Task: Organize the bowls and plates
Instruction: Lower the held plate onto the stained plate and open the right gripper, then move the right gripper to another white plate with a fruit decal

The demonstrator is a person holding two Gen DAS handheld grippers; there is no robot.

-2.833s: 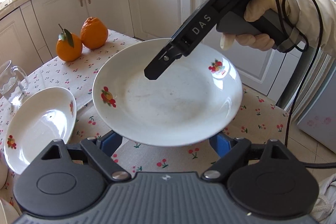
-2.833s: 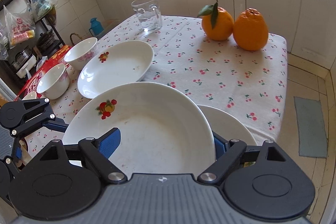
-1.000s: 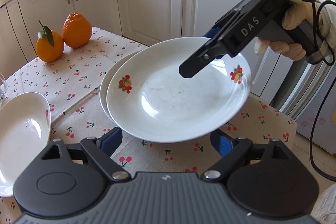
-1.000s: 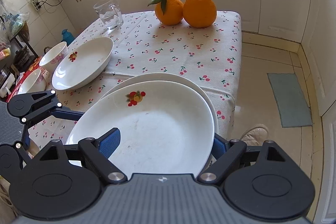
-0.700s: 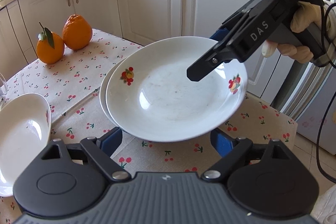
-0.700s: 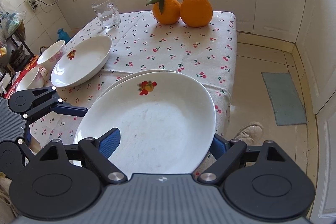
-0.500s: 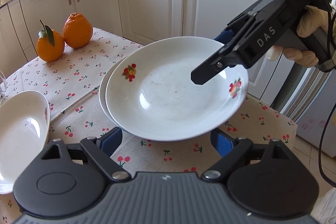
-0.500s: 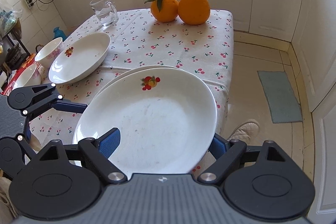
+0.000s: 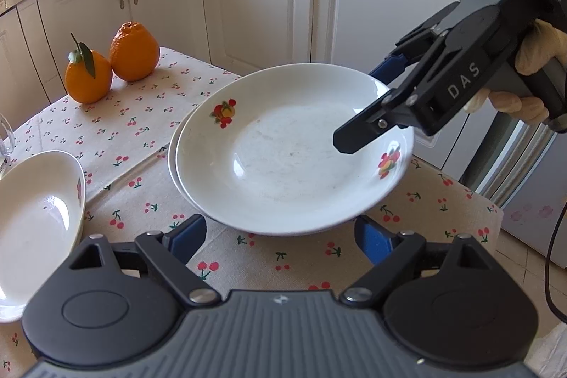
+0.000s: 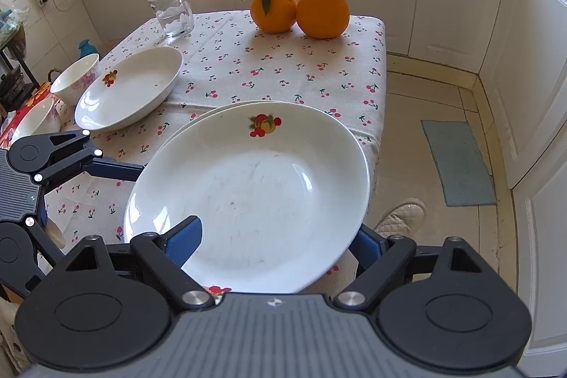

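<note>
Left wrist view
Top plate (image 9: 290, 151): up in the air, just over the bottom plate (image 9: 174, 151), lined up so the two can stack.
Bottom plate: flat on the desk (image 9: 149, 116), only its left edge peeking out from under the top plate.
Right gripper (image 9: 381, 101): pinched shut on the far right rim of the top plate, one finger over and one under, to carry it.
Left gripper (image 9: 280, 236): fingers wide apart, nothing held, near rim of the top plate just above and between them, not touching as far as can be seen.
Deep dish (image 9: 35, 225): left of the top plate, apart from it, waiting on the desk.
Oranges (image 9: 111, 62): far behind the top plate, out of the way.

Right wrist view
Top plate (image 10: 255, 193): rim right between the fingers (image 10: 184, 240), tilted a little, sitting over the bottom plate (image 10: 212, 111).
Deep dish (image 10: 131, 91): left and behind the top plate.
Bowls (image 10: 76, 78): further left than the deep dish, not stacked yet.
Glass mug (image 10: 172, 11): far behind, near the oranges (image 10: 299, 9).
</note>
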